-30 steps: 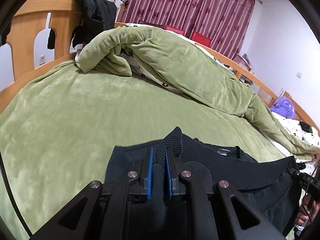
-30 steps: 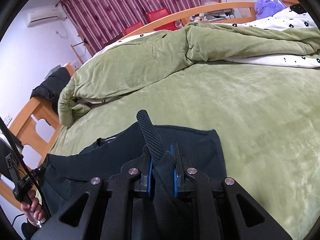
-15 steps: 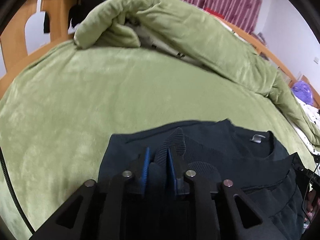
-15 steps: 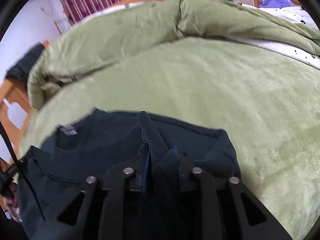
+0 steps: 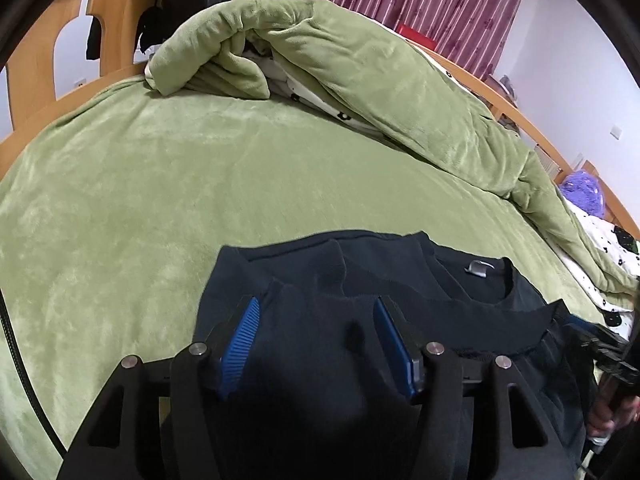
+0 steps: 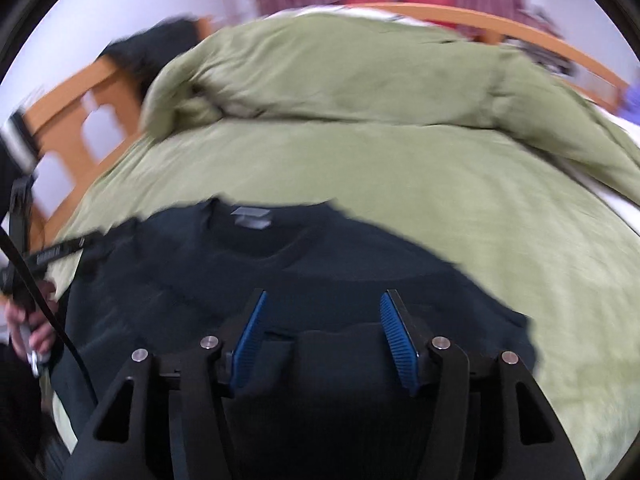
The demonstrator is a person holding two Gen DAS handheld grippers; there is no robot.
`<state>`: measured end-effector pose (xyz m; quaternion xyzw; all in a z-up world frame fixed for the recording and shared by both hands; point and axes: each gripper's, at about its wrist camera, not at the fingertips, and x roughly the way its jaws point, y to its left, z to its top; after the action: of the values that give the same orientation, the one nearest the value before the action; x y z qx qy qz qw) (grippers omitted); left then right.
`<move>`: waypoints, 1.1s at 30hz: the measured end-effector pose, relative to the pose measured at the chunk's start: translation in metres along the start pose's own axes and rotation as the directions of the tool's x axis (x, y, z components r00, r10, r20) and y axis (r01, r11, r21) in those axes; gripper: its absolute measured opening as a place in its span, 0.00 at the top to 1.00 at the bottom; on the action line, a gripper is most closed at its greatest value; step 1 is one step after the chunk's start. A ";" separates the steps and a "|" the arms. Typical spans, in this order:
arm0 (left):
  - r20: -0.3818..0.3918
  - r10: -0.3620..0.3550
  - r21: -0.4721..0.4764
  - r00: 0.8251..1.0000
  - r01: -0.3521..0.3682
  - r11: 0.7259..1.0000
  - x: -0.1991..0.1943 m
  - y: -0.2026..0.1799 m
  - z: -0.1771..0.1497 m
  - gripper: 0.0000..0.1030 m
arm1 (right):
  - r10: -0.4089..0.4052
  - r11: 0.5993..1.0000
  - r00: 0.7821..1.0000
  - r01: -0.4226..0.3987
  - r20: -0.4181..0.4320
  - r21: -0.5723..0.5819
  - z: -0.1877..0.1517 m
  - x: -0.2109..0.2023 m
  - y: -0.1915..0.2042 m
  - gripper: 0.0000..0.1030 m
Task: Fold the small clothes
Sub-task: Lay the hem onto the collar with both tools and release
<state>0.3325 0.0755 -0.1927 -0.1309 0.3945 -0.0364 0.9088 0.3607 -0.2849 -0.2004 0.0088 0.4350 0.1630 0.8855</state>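
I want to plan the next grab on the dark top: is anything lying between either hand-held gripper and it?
Nothing visible. The left hand-held gripper and the right hand-held gripper both stand open directly over the dark top, which lies on the green blanket. The rumpled duvet is farther back.

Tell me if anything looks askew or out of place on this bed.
The dark sweater lies folded, but the folded-up layer sits slightly crooked across the collar, with edges unaligned. Behind it the green duvet is bunched in a heap, exposing a white spotted lining. Both tongs, left and right, are open.
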 end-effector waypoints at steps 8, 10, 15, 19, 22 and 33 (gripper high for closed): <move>-0.003 -0.037 -0.009 0.999 0.036 0.999 0.004 0.006 -0.005 0.44 | 0.077 0.995 0.978 -0.086 -0.195 -0.039 -0.012 0.046 0.000 0.43; -0.002 -0.050 -0.018 0.999 0.050 0.999 0.005 0.007 -0.006 0.43 | 0.070 0.994 0.975 -0.087 -0.211 -0.072 -0.014 0.045 0.003 0.42; -0.011 -0.057 -0.028 0.998 0.057 0.998 0.008 0.010 -0.009 0.43 | -0.018 0.981 0.972 -0.027 -0.233 -0.190 -0.018 0.043 0.016 0.74; -0.010 -0.065 -0.034 0.998 0.064 0.997 0.007 0.012 -0.009 0.43 | -0.025 0.978 0.981 -0.015 -0.191 -0.206 -0.018 0.028 0.014 0.94; -0.008 -0.068 -0.036 0.998 0.067 0.997 0.004 0.013 -0.011 0.43 | -0.008 0.980 0.995 -0.011 -0.098 -0.197 -0.014 0.006 0.017 0.95; 0.006 -0.074 -0.046 0.997 0.074 0.996 0.002 0.014 -0.010 0.43 | -0.050 0.998 0.993 0.047 0.108 0.030 0.024 0.003 -0.010 0.95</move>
<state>0.3260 0.0866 -0.2041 -0.1666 0.3882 -0.0605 0.9044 0.3836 -0.2902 -0.1892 0.0190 0.3884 0.1349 0.9114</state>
